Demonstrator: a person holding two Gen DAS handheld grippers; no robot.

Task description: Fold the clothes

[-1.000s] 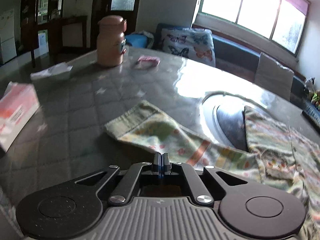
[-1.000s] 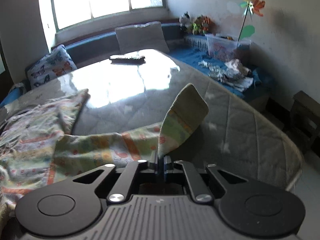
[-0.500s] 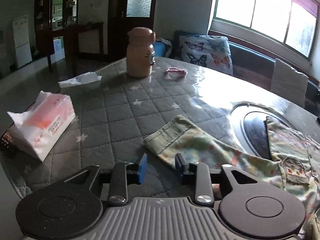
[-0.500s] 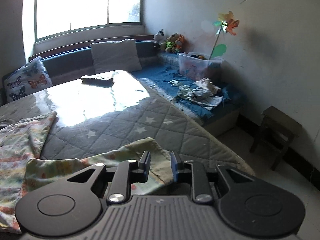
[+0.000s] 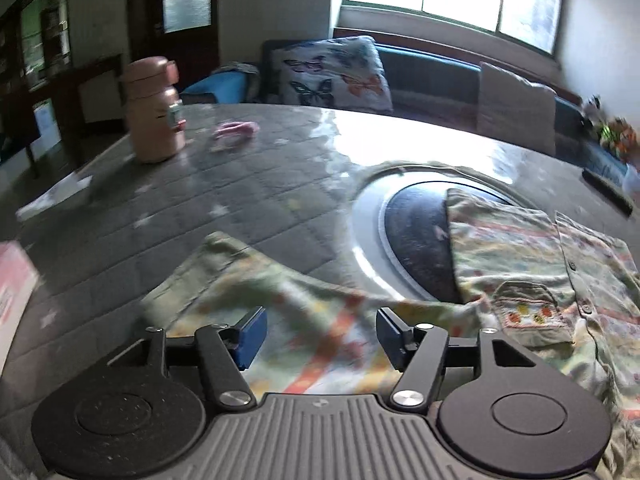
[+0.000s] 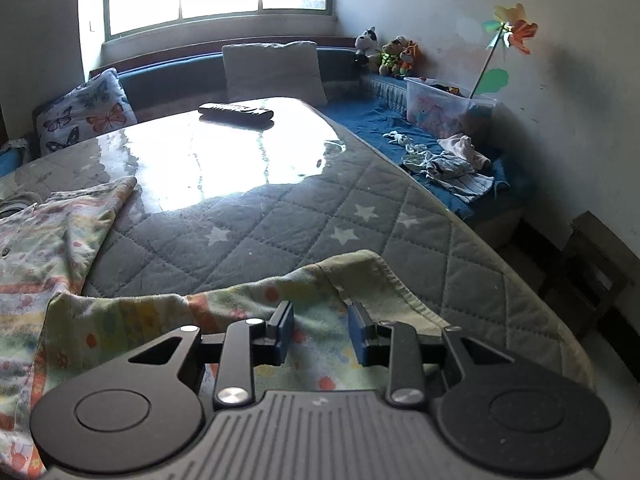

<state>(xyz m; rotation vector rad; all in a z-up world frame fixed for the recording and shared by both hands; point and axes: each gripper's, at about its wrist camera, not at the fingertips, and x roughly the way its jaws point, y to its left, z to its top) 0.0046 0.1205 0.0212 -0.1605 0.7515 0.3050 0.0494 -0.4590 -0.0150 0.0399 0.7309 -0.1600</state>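
Both sleeves spread flat, ready for folding: left gripper (image 5: pixel 318 336) gaping over left sleeve (image 5: pixel 256 292); right gripper (image 6: pixel 320 330) gaping over right sleeve (image 6: pixel 352 280).

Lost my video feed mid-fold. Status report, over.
Left hand-held gripper open, right hand-held gripper open, both over sleeves. Printed shirt spread flat on quilted table, unfolded. Nothing on the shirt; pink bottle and remote well away.

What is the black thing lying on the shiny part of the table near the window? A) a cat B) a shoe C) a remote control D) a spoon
C: the remote control is a long, flat black bar lying on the shiny table below the window.
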